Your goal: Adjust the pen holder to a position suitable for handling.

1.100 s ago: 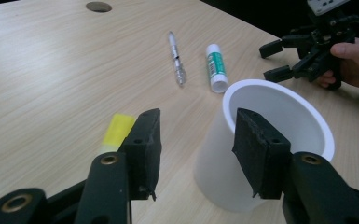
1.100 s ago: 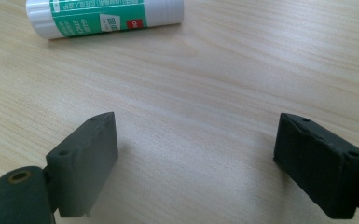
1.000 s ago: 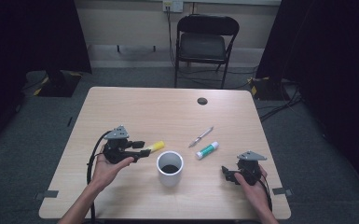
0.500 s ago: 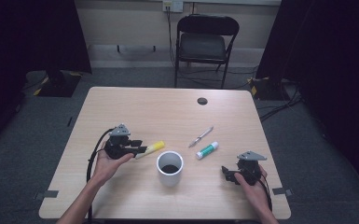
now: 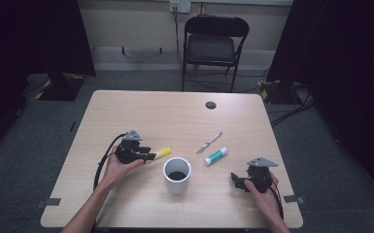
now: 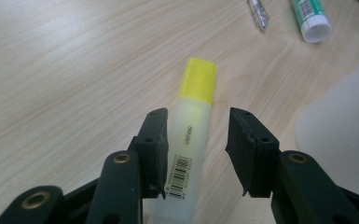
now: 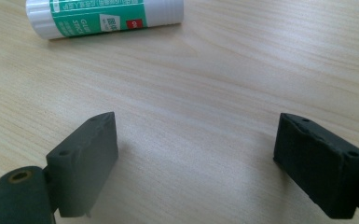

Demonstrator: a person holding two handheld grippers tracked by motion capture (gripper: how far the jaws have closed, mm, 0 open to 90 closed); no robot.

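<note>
A yellow-capped highlighter (image 5: 161, 153) lies flat on the wooden table (image 5: 175, 116), left of a white cup (image 5: 177, 174). My left gripper (image 5: 148, 156) is low over its barrel. In the left gripper view the highlighter (image 6: 191, 126) lies between the jaws of my left gripper (image 6: 199, 115). One pad sits against the barrel and the other stands apart from it. The jaws have just been opening a little. My right gripper (image 5: 235, 180) rests near the front right edge. In its own view my right gripper (image 7: 196, 122) stands wide open over bare wood.
A green-and-white glue stick (image 5: 215, 156) and a slim pen (image 5: 209, 142) lie right of the cup. A small black disc (image 5: 211, 105) sits near the far edge. A folding chair (image 5: 213, 43) stands beyond the table.
My left gripper has come down and toward me along the highlighter, so its jaws now straddle the barrel. The right hand has kept still.
</note>
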